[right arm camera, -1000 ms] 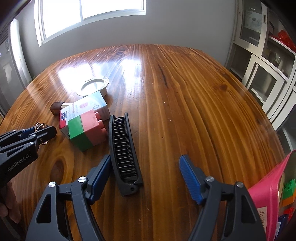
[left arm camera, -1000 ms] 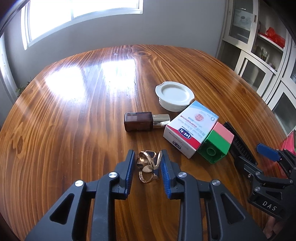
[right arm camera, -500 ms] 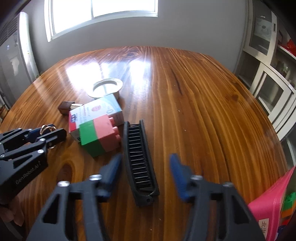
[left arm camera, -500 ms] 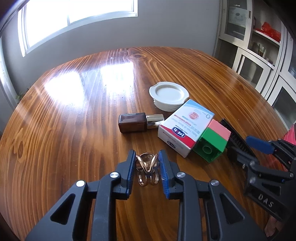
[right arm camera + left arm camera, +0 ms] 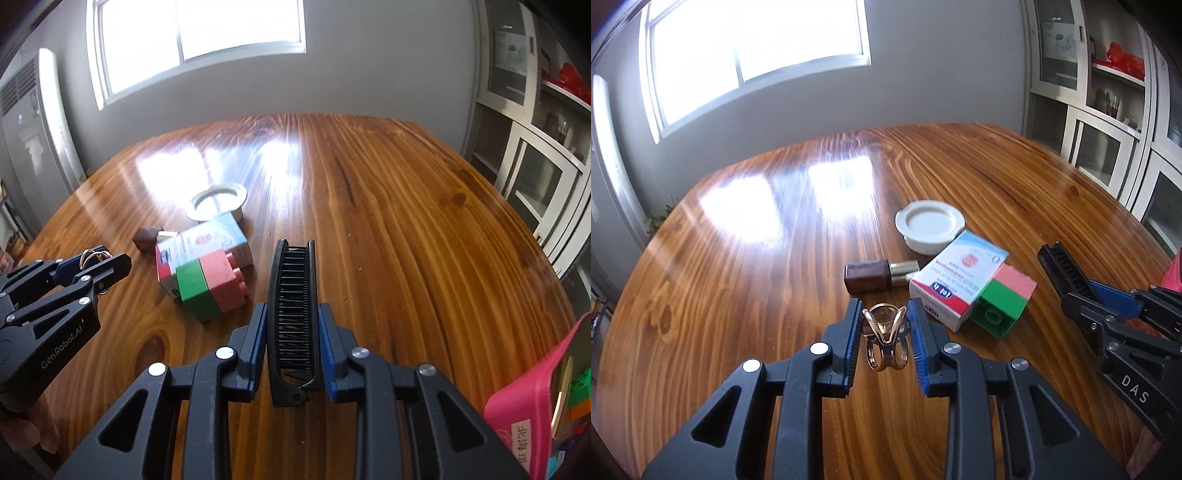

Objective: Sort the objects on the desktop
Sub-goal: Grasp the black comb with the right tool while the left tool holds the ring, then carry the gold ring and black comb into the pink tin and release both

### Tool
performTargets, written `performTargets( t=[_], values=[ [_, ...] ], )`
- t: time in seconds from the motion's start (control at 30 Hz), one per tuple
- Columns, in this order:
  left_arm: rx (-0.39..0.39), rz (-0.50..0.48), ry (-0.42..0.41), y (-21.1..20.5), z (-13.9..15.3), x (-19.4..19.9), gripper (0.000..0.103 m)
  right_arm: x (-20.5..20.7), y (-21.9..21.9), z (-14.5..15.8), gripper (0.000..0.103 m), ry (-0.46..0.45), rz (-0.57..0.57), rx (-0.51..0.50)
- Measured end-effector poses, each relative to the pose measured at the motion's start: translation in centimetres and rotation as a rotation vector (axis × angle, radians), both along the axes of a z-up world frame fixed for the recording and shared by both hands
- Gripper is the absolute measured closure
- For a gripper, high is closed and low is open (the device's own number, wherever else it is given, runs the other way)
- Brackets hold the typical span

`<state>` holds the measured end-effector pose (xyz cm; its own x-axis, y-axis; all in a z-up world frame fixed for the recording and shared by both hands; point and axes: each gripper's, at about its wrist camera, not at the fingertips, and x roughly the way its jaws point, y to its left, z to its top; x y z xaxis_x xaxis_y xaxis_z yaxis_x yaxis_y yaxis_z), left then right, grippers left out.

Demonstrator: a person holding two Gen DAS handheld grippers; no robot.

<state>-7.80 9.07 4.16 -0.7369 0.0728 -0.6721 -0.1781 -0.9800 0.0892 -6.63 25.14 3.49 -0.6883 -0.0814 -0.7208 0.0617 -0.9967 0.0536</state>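
My left gripper (image 5: 884, 314) is shut on a gold ring-shaped clip (image 5: 885, 334) and holds it just above the wooden table (image 5: 738, 295). From the right wrist view the same clip (image 5: 92, 255) pokes out between the left gripper's (image 5: 109, 258) tips at the left edge. A black folding comb (image 5: 293, 280) lies lengthwise between the blue pads of my right gripper (image 5: 292, 308). Its jaws are closing, and both pads touch the comb's sides near its hinged end. In the left wrist view the comb (image 5: 1062, 266) sticks out of the right gripper (image 5: 1086, 295).
Between the two grippers sit a green and pink toy block (image 5: 1004, 299), a white and red carton (image 5: 960, 284), a brown bottle (image 5: 868, 275) on its side and a white lid (image 5: 929, 223). A pink case (image 5: 532, 402) holding bricks stands at the right. Cabinets line the right wall.
The right jaws have come in from wide apart to the comb's sides. The left gripper has risen slightly with the gold clip still in it.
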Motion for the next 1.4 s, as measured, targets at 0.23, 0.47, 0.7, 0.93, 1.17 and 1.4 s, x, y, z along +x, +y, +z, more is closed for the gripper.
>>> performTargets(
  t=[0.23,0.47,0.7,0.93,1.17,1.4],
  values=[
    [-0.014,-0.048,0.049,1.7,1.6,1.9,0.075,1.6,0.8,1.4,0.074,0.054,-0.028,-0.014],
    [-0.030,-0.094,0.107,3.7,3.2,3.9,0.075,3.7,2.1,2.2,0.074,0.097,-0.090,-0.027],
    [-0.026,-0.123,0.130,5.1,4.1,5.4,0.075,5.8,3.5,2.8,0.074,0.135,-0.147,-0.025],
    [-0.012,-0.179,0.138,7.5,4.7,7.0,0.075,8.8,5.2,4.1,0.074,0.183,-0.193,-0.011],
    [-0.012,-0.244,0.144,10.6,5.0,8.5,0.075,12.0,8.1,5.1,0.074,0.212,-0.263,-0.014],
    [-0.021,-0.297,0.149,13.5,5.3,10.0,0.075,14.5,11.0,5.8,0.074,0.231,-0.313,-0.024]
  ],
)
